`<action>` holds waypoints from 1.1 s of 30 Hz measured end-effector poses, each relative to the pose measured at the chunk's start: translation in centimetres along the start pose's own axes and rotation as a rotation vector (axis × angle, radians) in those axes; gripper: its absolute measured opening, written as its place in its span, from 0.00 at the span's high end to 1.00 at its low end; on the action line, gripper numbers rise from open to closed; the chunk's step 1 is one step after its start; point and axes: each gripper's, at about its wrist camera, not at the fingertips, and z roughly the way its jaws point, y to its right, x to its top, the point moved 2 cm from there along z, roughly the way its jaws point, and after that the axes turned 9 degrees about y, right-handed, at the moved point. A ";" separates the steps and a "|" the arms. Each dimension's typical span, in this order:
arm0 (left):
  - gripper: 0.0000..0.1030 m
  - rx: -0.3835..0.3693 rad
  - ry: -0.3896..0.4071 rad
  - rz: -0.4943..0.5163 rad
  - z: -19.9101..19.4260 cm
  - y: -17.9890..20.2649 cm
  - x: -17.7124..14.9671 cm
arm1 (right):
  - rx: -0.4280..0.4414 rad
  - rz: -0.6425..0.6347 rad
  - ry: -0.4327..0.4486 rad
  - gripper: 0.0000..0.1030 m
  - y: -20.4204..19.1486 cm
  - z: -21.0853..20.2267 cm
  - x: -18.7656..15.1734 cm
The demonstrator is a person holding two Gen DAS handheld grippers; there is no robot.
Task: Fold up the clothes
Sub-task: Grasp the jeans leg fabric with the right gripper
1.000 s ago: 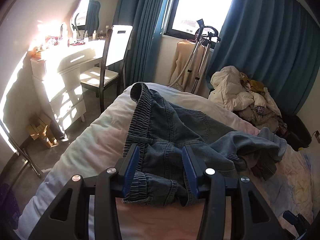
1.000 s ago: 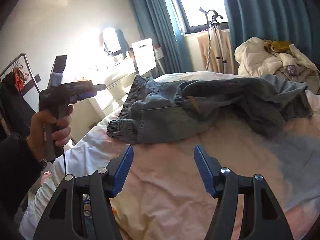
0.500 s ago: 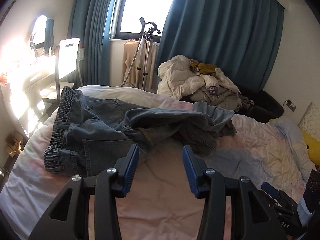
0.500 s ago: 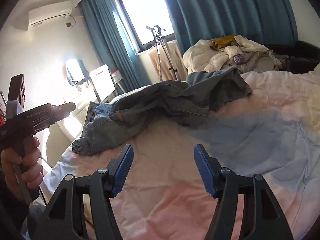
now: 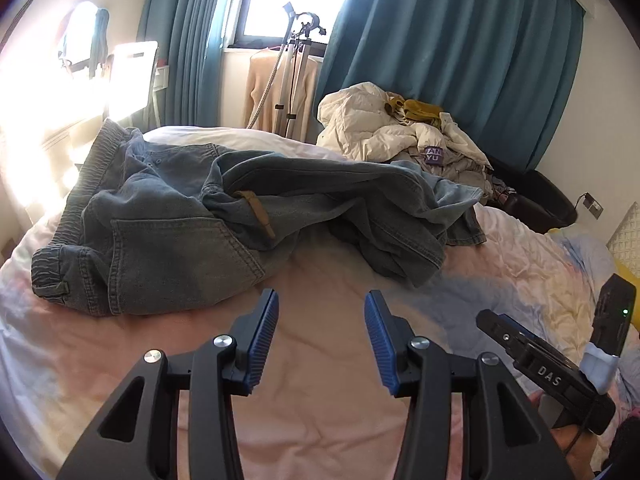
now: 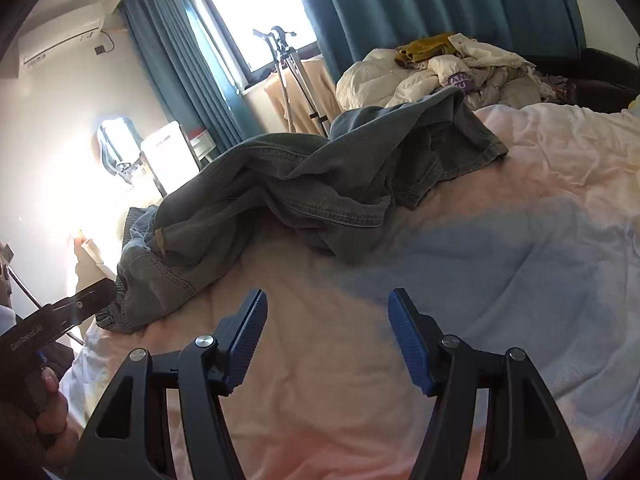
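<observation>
Garment: a pair of blue jeans (image 5: pixel 208 224) is lying crumpled on the bed (image 5: pixel 320 360), well short of flat; the task is being judged as barely begun.

Long axis: the jeans are being seen stretched across the bed, with the elastic waistband (image 5: pixel 86 176) towards the sunlit side and the bunched leg ends (image 6: pixel 472 144) towards the curtained side.

Left gripper (image 5: pixel 320 332): its blue pads are being held apart with nothing between them; it is hovering over bare bedding, with the jeans ahead and slightly to its left, the pocket area nearest.

Right gripper (image 6: pixel 328 336): its jaws are also being held apart and empty; the jeans are lying ahead of it, the leg ends up and to the right, clear of the pads.

Nearer hand: the waistband end is being judged closer to the left gripper, the leg ends closer to the right.

Coming move: a reach forward by each hand to its own end is probably being called for, so the jeans can be pulled straight along that axis.

Containers: none are being seen; a loose pile of clothes (image 5: pixel 404 136) is sitting beyond the bed, by the curtain (image 5: pixel 460 60).
</observation>
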 end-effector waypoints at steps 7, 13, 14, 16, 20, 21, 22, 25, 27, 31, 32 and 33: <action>0.55 0.020 -0.056 -0.098 3.2 -3.0 -0.8 | -0.033 0.056 -0.045 0.39 1.3 8.6 0.2; 0.55 0.008 -0.086 -0.122 5.4 -3.9 -1.4 | -0.053 0.123 -0.013 0.44 2.7 13.0 1.0; 0.55 0.012 -0.083 -0.112 5.7 -3.9 -1.5 | -0.055 0.131 -0.012 0.54 2.9 13.4 1.0; 0.55 0.022 -0.080 -0.108 6.3 -4.1 -1.4 | -0.051 0.137 0.009 0.65 3.0 13.2 1.0; 0.55 0.025 -0.059 -0.162 6.4 -5.2 -0.6 | -0.057 0.139 0.083 0.88 2.5 11.2 1.3; 0.55 0.028 -0.047 -0.175 6.2 -5.6 -0.3 | -0.063 0.132 0.103 0.89 2.0 10.3 1.6; 0.55 0.032 -0.036 -0.189 6.1 -5.9 -0.1 | -0.069 0.124 0.123 0.90 1.5 9.4 1.8; 0.55 0.048 0.000 -0.218 4.9 -6.7 0.5 | -0.082 0.112 0.188 0.92 0.2 5.8 2.7; 0.55 0.056 0.022 -0.239 4.0 -7.2 0.8 | -0.089 0.127 0.231 0.93 -0.1 3.0 3.2; 0.55 0.049 0.051 -0.258 2.4 -7.7 1.4 | -0.113 0.126 0.323 0.93 -0.5 -2.5 4.8; 0.55 0.045 0.060 -0.256 1.9 -7.7 1.5 | -0.114 0.122 0.341 0.93 -0.5 -3.8 5.1; 0.55 0.040 0.068 -0.253 1.3 -7.8 1.6 | -0.113 0.115 0.353 0.93 -0.8 -5.0 5.2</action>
